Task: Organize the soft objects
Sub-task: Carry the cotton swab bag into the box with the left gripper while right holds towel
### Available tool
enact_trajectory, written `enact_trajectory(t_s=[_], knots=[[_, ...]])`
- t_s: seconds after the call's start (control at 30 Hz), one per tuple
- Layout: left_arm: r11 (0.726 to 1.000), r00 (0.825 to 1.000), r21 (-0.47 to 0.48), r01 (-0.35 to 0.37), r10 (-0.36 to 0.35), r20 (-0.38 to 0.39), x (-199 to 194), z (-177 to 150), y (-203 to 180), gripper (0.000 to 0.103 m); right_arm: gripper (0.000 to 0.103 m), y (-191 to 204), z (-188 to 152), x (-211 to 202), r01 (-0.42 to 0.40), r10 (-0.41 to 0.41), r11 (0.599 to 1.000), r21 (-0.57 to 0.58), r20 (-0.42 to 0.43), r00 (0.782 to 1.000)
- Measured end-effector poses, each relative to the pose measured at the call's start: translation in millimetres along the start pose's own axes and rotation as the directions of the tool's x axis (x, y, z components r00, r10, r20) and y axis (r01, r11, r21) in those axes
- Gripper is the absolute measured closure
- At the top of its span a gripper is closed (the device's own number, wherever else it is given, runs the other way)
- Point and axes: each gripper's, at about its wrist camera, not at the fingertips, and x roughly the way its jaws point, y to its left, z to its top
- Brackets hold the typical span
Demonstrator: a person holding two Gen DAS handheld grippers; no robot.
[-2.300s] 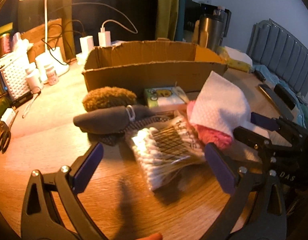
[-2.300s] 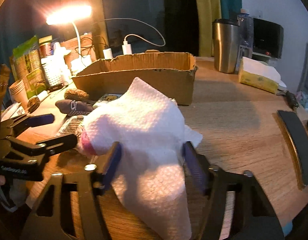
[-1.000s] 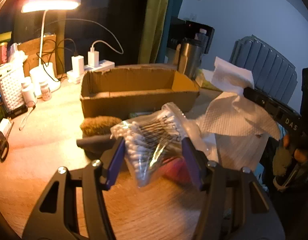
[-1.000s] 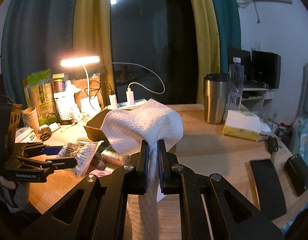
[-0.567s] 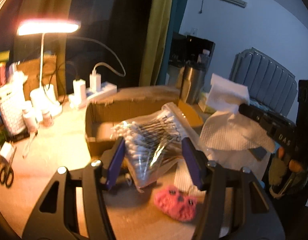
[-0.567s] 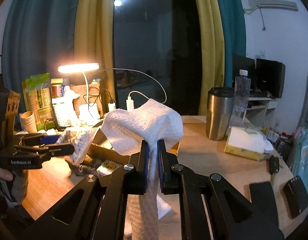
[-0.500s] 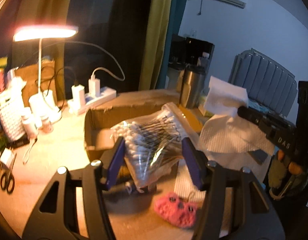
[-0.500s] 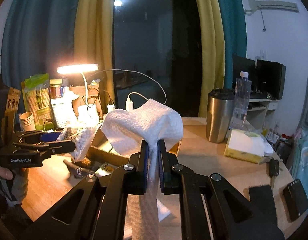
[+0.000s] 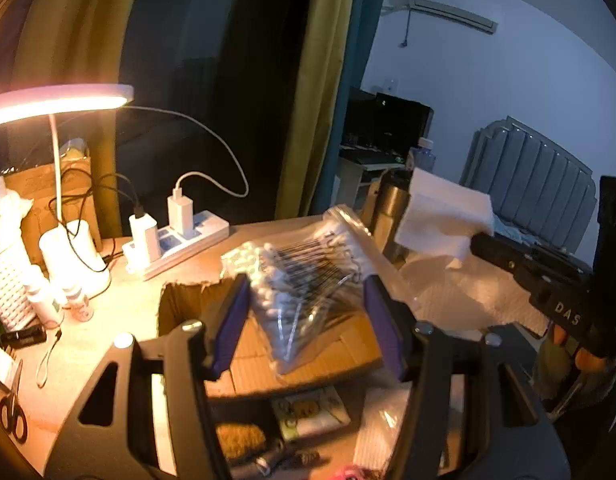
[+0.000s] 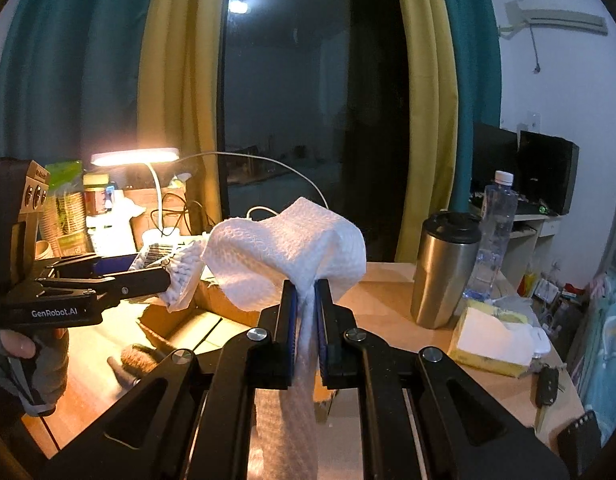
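Note:
My left gripper is shut on a clear bag of cotton swabs and holds it in the air above the open cardboard box. The bag also shows in the right wrist view. My right gripper is shut on a white paper towel and holds it high, to the right of the box. The towel shows in the left wrist view. A brown fuzzy item, a small printed pack and a pink knit item lie on the table in front of the box.
A lit desk lamp, a power strip with chargers, bottles and scissors stand left of the box. A steel tumbler, water bottle, tissue pack and car key are to the right.
My left gripper closed on the swab bag, lifted it off the table and carried it over the box. My right gripper closed on the paper towel and raised it.

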Motion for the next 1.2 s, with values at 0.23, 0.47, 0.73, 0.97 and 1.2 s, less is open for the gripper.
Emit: enact_trajectory(t_s=[0.23,0.47,0.73,0.97,1.2], knots=[[1.0,0.999,0.004,-0.002,0.003,-0.053,42.3,4.4,-0.2,0.044,0.093,-4.5,-5.9,41.5,-0.009,0.01,1.0,0.009,-0.07,0.997],[1.0,0.986,0.008,-0.015,0.017,-0.165,87.0,-14.3,-0.6,0.044,0.093,-5.5,-29.1,75.2,0.006,-0.006,1.0,0.001,-0.15,0.989],[0.999,0.959,0.025,-0.02,0.026,-0.282,119.1,-32.8,-3.6,0.043,0.093,-7.5,-46.4,103.5,-0.003,0.005,1.0,0.012,-0.225,0.974],[0.999,0.947,0.03,-0.04,0.048,-0.319,131.3,-37.7,-2.9,0.039,0.08,-4.2,-58.3,118.3,0.002,-0.003,1.0,-0.002,-0.288,0.958],[0.998,0.952,0.037,-0.051,0.06,-0.3,120.2,-37.9,-1.7,0.024,0.055,-4.2,-57.9,109.7,-0.015,0.014,1.0,0.002,-0.274,0.962]])
